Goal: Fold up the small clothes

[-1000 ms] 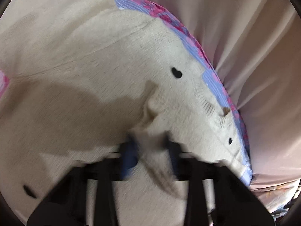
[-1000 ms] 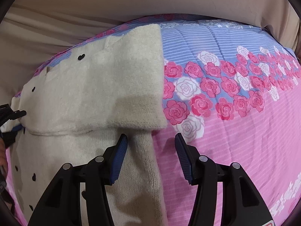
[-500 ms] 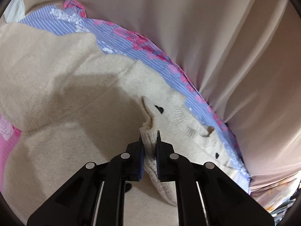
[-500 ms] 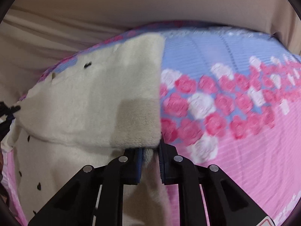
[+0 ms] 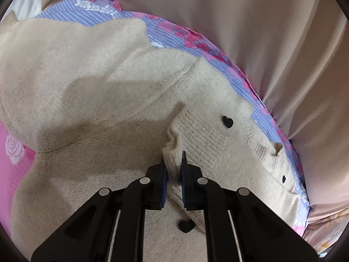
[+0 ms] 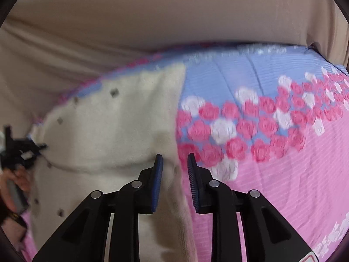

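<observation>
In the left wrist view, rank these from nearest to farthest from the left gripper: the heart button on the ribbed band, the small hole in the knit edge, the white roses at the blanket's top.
1. Heart button, up-right of the left gripper.
2. Small hole, farther right, at the edge.
3. White roses, far upper left.

We see warm, even indoor light; a soft shadow darkens the cream sweater (image 5: pixel 91 100) in our sharp left view, while our right view is motion-blurred, both fisheye-bent with dark corners

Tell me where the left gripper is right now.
In the left wrist view the left gripper sits bottom centre, shut on the cream sweater's ribbed edge, near a black heart button.
</observation>
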Motion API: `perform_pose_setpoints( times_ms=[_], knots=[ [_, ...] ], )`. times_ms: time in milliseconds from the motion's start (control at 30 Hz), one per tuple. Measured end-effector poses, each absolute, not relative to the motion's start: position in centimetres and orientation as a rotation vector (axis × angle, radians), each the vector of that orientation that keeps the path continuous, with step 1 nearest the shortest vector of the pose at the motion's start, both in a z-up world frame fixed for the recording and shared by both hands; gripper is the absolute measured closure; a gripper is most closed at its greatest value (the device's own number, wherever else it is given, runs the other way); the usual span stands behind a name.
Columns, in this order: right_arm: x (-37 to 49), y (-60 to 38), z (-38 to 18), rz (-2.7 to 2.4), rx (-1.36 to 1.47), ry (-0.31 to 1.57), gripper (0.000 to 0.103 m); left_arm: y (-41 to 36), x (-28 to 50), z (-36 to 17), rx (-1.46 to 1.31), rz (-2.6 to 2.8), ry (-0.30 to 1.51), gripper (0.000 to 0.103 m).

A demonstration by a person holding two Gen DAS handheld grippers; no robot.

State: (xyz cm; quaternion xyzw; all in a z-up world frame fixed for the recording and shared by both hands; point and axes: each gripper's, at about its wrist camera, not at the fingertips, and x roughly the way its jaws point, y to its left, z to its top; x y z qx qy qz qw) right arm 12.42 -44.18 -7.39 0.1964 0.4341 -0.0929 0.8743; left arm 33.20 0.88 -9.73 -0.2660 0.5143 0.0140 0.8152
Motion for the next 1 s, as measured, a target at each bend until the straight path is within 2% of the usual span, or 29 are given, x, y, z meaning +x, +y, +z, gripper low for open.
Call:
perform_pose_setpoints(
  times_ms=[67,100,133,333,367,400,433,500,600,667,700,767,800,1000],
  knots=[
    [13.2,-45.1,-5.0,-0.16,0.422,0.833,0.065,1.0,33.2,-10.0,-0.575,0.031,1.098,0.093],
    [14.4,-45.7,-4.4,-0.164,0.408,0.823,0.049,1.0,33.1,-10.1,-0.576,0.033,1.099,0.093],
    [16.6,-46.4,-4.3,-0.17,0.385,0.847,0.045,1.1,33.0,-10.2,-0.577,0.034,1.098,0.093],
    [26.1,-50.0,-9.1,-0.238,0.379,1.015,0.045,1.3,32.6,-10.0,-0.561,0.039,1.091,0.093],
    [27.1,-50.0,-9.7,-0.234,0.372,1.025,0.047,1.3,32.6,-10.0,-0.553,0.038,1.092,0.093],
    [27.6,-49.9,-10.3,-0.227,0.37,1.033,0.058,1.3,32.5,-10.1,-0.545,0.036,1.094,0.093],
    [28.4,-49.8,-11.0,-0.197,0.386,1.049,0.092,1.3,32.5,-10.2,-0.541,0.034,1.094,0.093],
    [28.9,-49.4,-11.1,-0.164,0.409,1.051,0.093,1.5,32.5,-10.2,-0.542,0.036,1.091,0.093],
    [28.4,-48.2,-8.0,-0.119,0.404,0.924,0.094,1.8,32.1,-9.9,-0.543,0.054,1.064,0.093],
    [28.5,-47.7,-8.1,-0.107,0.39,0.901,0.094,2.4,31.9,-10.3,-0.567,0.069,1.064,0.093],
    [29.1,-47.4,-9.2,-0.128,0.35,0.943,0.088,2.5,31.9,-10.5,-0.575,0.068,1.07,0.093],
    [29.9,-47.6,-11.6,-0.145,0.299,1.025,0.087,2.3,32.0,-10.7,-0.556,0.065,1.073,0.092],
    [29.6,-47.8,-11.0,-0.165,0.303,0.995,0.081,2.0,32.1,-10.5,-0.53,0.062,1.077,0.091],
    [24.0,-47.4,-5.1,-0.111,0.442,0.838,0.08,2.5,32.0,-10.6,-0.561,0.045,1.078,0.09]
  ],
)
